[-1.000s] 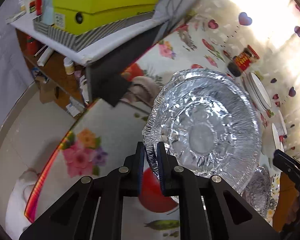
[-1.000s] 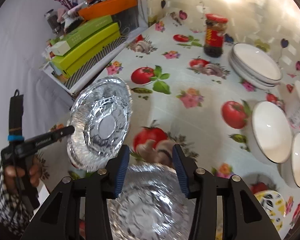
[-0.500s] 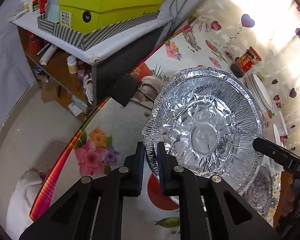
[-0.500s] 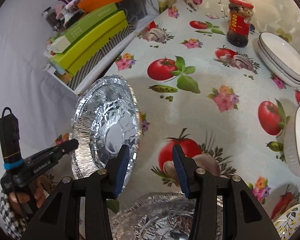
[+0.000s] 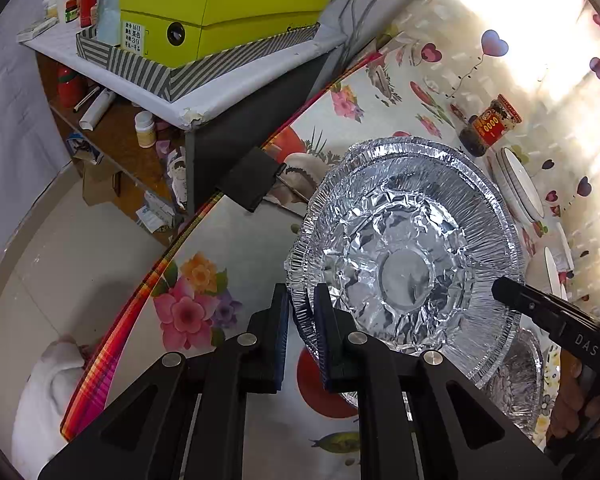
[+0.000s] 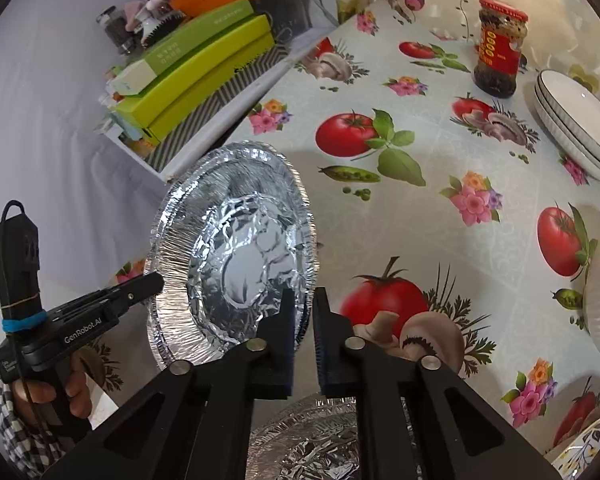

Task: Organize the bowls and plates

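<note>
My left claw (image 5: pixel 302 312) is clamped on the near rim of the foil plates (image 5: pixel 408 264), a nested pair held tilted above the table (image 5: pixel 236 248). My right claw (image 6: pixel 311 312) has its fingers nearly together around the opposite rim of the same plates; whether they actually grip the foil I cannot tell. Another foil plate (image 6: pixel 316 444) lies on the table just under my right claw. Farther back a stack of white plates (image 6: pixel 576 132) sits beside a red-lidded jar (image 6: pixel 500 54).
</note>
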The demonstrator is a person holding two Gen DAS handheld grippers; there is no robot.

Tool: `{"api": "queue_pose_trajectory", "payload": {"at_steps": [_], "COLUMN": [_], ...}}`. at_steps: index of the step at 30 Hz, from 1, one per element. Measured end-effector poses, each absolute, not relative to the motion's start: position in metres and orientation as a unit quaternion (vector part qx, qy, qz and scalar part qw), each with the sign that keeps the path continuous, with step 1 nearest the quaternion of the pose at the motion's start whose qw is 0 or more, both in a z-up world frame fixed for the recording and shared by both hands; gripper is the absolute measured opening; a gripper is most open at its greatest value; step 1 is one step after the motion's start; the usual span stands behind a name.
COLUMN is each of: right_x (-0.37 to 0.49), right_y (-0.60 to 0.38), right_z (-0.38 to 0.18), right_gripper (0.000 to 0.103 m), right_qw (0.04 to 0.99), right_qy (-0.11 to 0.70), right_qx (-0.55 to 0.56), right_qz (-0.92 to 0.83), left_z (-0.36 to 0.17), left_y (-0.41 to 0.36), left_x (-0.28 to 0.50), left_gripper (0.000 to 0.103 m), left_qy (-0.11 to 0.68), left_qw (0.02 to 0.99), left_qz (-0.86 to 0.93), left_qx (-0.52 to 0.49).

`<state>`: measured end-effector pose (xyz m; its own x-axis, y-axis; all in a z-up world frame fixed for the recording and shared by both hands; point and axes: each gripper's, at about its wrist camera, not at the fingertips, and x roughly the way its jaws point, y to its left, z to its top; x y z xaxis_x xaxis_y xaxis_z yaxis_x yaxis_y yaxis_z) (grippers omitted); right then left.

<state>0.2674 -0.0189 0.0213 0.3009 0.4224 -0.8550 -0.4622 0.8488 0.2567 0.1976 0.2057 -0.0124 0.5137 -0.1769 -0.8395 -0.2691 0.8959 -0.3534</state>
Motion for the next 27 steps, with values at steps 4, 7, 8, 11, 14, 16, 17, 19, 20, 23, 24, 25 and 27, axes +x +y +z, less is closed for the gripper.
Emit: {"api": "queue_pose_trajectory", "payload": {"at_steps": [4,7,8,11,14,16,17,19,20,23,24,25,27], "right_x": [0.265,0.263,0.262,0.261,0.26,0.258,0.256,0.251,0.249,0.244,0.242,0.24,0.235], "right_y": [-0.017,-0.016,-0.016,-0.018,-0.022,-0.024,-0.025,-0.029,-0.031,-0.042,-0.047,-0.05,-0.057], "right_z": [0.025,0.025,0.025,0.026,0.027,0.03,0.031,0.036,0.039,0.046,0.05,0.053,0.059], "right_gripper": [0.009,0.009,0.009,0.009,0.009,0.009,0.009,0.009,0.009,0.009,0.009,0.009,0.009], "right_qw": [0.809,0.809,0.809,0.807,0.805,0.805,0.805,0.805,0.806,0.807,0.808,0.81,0.814], "right_qy": [0.518,0.516,0.516,0.518,0.52,0.519,0.519,0.518,0.516,0.514,0.513,0.51,0.503], "right_qx": [-0.021,-0.021,-0.02,-0.013,-0.001,0.003,0.005,0.005,0.005,0.019,0.024,0.025,0.026], "right_qz": [0.278,0.28,0.281,0.283,0.285,0.286,0.287,0.289,0.289,0.29,0.29,0.289,0.289], "left_z": [-0.012,-0.009,-0.008,-0.001,0.006,0.012,0.015,0.023,0.027,0.038,0.041,0.044,0.051], "left_y": [0.206,0.208,0.208,0.209,0.208,0.207,0.206,0.203,0.202,0.197,0.195,0.193,0.186], "left_x": [0.197,0.195,0.194,0.191,0.188,0.187,0.186,0.183,0.182,0.177,0.176,0.175,0.172], "left_gripper": [0.013,0.013,0.013,0.013,0.013,0.013,0.013,0.013,0.013,0.013,0.013,0.013,0.013], "left_qy": [0.492,0.49,0.488,0.484,0.481,0.479,0.477,0.472,0.47,0.464,0.461,0.46,0.455], "left_qw": [0.84,0.841,0.842,0.845,0.848,0.85,0.851,0.855,0.857,0.861,0.862,0.863,0.867], "left_qz": [0.029,0.031,0.031,0.031,0.028,0.026,0.024,0.02,0.017,0.007,0.003,0.0,-0.007], "left_qx": [-0.228,-0.229,-0.228,-0.225,-0.222,-0.219,-0.218,-0.213,-0.212,-0.209,-0.209,-0.208,-0.204]}}
